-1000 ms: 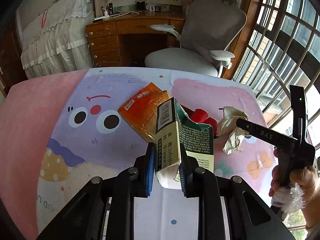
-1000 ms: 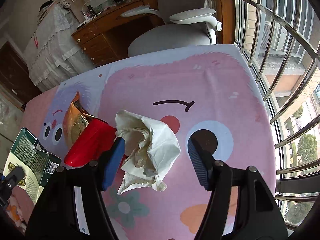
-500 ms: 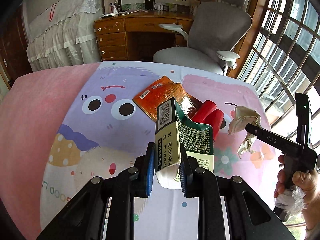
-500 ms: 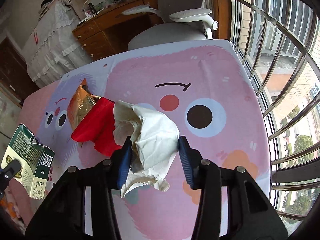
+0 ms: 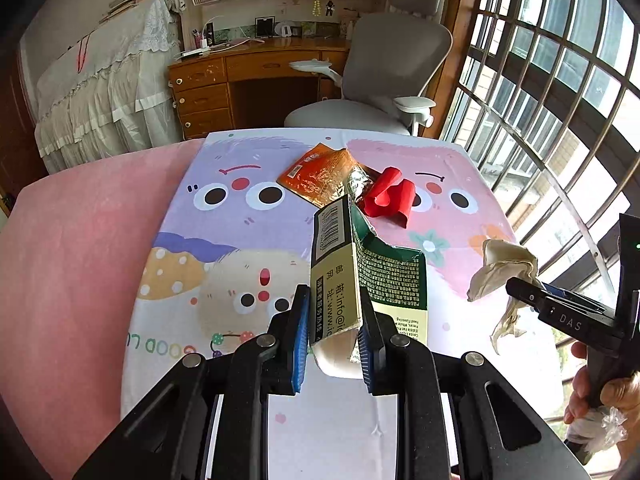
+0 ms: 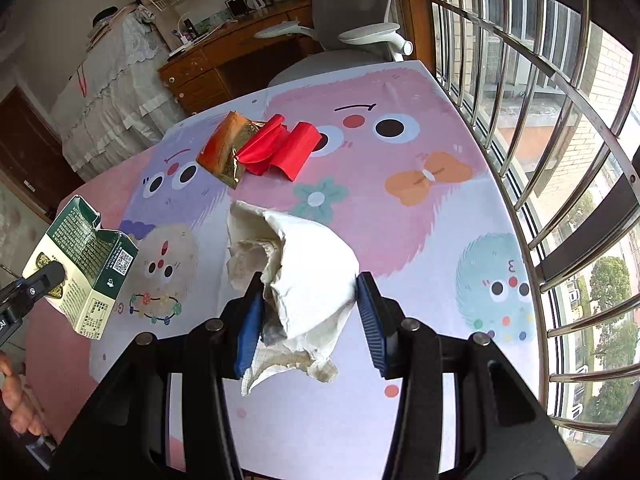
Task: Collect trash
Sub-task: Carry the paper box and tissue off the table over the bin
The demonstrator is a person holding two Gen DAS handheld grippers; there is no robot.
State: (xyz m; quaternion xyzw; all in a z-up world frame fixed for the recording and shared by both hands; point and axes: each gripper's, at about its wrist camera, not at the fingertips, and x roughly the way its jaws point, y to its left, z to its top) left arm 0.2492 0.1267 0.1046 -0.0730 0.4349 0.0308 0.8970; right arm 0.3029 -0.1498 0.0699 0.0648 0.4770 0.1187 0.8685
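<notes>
My left gripper (image 5: pixel 333 334) is shut on a torn green and cream carton (image 5: pixel 356 276), held above the table; the carton (image 6: pixel 82 268) shows at the left in the right wrist view. My right gripper (image 6: pixel 310 318) is shut on a crumpled white tissue (image 6: pixel 296 268), lifted off the cloth; the tissue (image 5: pixel 502 270) hangs at the right in the left wrist view. An orange foil wrapper (image 5: pixel 320 178) and a red folded wrapper (image 5: pixel 390 196) lie together on the cartoon tablecloth (image 5: pixel 240 240). The same orange wrapper (image 6: pixel 224 146) and red wrapper (image 6: pixel 284 150) lie far ahead of the right gripper.
A grey office chair (image 5: pixel 380 80) and a wooden desk (image 5: pixel 240 84) stand beyond the table's far edge. Window bars (image 6: pixel 540 120) run along the right side. A covered piece of furniture (image 5: pixel 104 92) stands at the back left. A person's hand (image 5: pixel 600 396) holds the right gripper's handle.
The right gripper closed on the tissue and lifted it off the table. Both grippers rose and pulled back, so the wrappers now lie farther away.
</notes>
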